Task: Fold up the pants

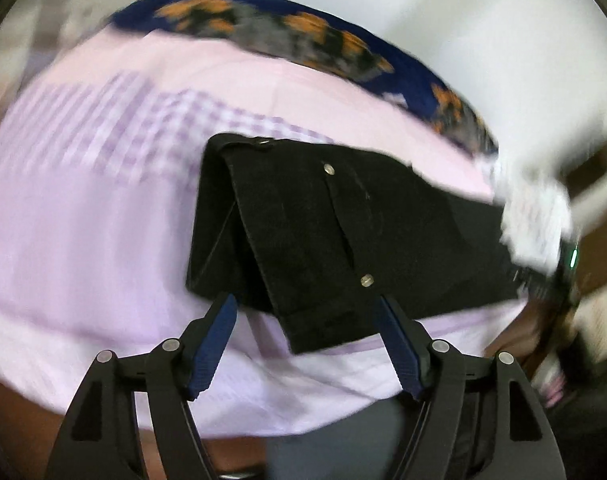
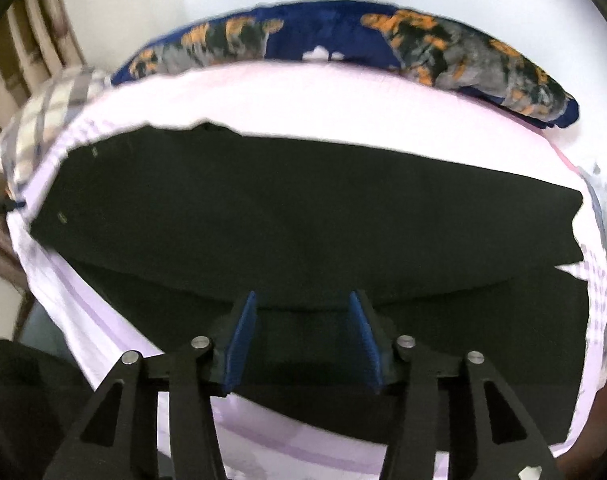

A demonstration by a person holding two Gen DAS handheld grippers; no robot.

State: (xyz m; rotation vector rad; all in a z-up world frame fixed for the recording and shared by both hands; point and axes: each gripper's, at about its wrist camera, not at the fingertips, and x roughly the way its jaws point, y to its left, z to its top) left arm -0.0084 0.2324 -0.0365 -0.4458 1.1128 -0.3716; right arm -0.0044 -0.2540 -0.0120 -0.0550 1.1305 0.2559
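Observation:
The black pants (image 1: 343, 224) lie folded on a lilac bed sheet (image 1: 95, 240); the waistband end with its metal rivets faces my left gripper. My left gripper (image 1: 305, 306) is open, its blue pads wide apart. A lower corner of the folded pants lies between the fingers, and neither pad presses on it. In the right wrist view the pants (image 2: 303, 216) stretch across the whole width as a long, flat, doubled band. My right gripper (image 2: 302, 298) hovers over their near edge, open, with black cloth below the gap and nothing pinched.
A dark blue blanket with orange and grey patches (image 2: 423, 44) runs along the far side of the bed against a white wall. A checked pillow (image 2: 51, 108) and wooden rails (image 2: 27, 32) are at the left. A blurred white shape with a green light (image 1: 543, 220) crosses the pants' right end.

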